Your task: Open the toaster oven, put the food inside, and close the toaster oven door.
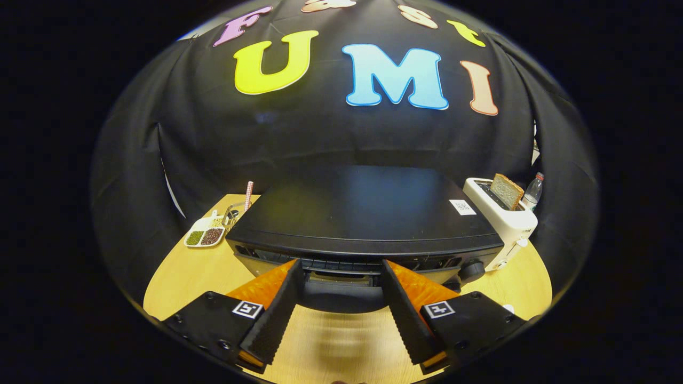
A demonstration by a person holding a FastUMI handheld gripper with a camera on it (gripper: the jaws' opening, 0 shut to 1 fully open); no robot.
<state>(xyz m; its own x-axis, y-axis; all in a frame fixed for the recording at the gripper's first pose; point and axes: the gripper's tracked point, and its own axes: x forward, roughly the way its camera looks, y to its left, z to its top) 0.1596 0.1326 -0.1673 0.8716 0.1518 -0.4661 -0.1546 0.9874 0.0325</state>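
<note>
Black toaster oven door looks closed, gripper fingers spread wide, empty, tips at its top front edge; all 3 steps seemingly remain.

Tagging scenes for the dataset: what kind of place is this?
Likely a staged kitchen setup in a recording booth: a toaster oven and a white toaster on a wooden table, black cloth wall behind. The gripper is open at the oven front.

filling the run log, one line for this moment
gripper open | at toaster oven front | door not clearly open | no food held
</note>
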